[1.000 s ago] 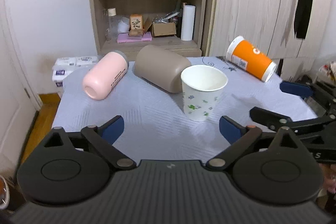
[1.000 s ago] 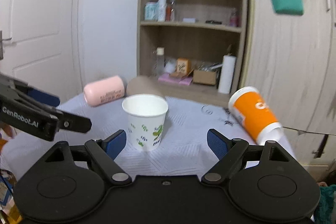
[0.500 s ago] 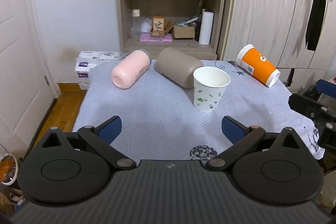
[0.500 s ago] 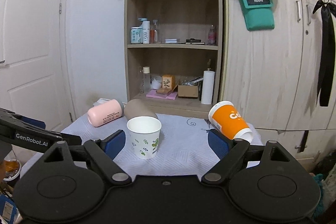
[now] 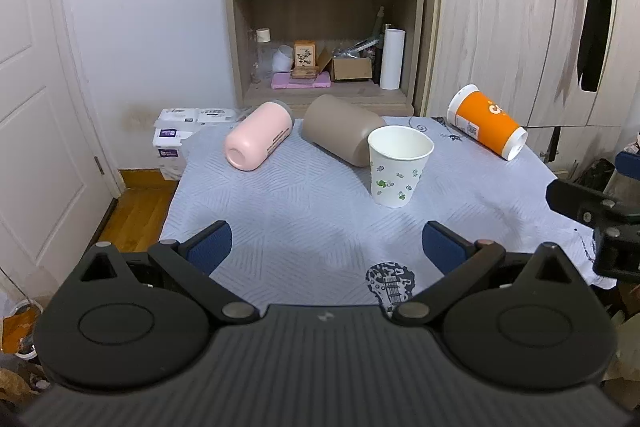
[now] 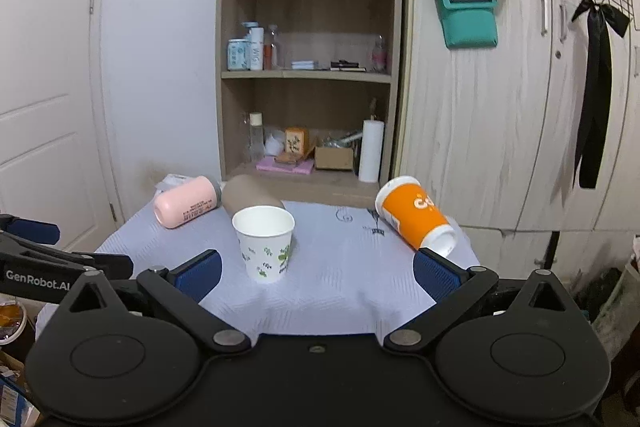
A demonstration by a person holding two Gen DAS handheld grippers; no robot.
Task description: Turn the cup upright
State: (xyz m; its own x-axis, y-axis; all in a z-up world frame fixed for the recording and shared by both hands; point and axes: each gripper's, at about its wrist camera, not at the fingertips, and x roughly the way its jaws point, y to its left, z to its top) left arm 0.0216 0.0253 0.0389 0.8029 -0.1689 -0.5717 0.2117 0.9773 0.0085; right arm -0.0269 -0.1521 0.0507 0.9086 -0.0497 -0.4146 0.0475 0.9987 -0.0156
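Left wrist view looks over a table draped in a pale lavender cloth (image 5: 320, 211) with a quilted chevron texture. The left gripper (image 5: 326, 247) is spread wide, its blue pads holding nothing, and it hovers over the near edge of the cloth. The white paper cup (image 5: 398, 167), printed with small green leaves, stands upright with its mouth up, at about 1 o'clock from this gripper and well apart from it. Just behind the cup, at 11 o'clock from it, a taupe matte cup (image 5: 340, 133) lies on its side, touching or nearly touching the paper rim; which one cannot be told. A smooth pink cup (image 5: 258, 135) lies on its side to the left of that, its recessed end facing the camera. An orange glossy cup (image 5: 486, 123) with white ends lies tilted at 2 o'clock, near the far right corner.

Right wrist view shows the right gripper (image 6: 316, 269) likewise gaping and empty, with the paper cup (image 6: 266, 243) at about 11 o'clock, just beyond the left blue pad. The orange cup (image 6: 416, 217) lies at 1 o'clock.
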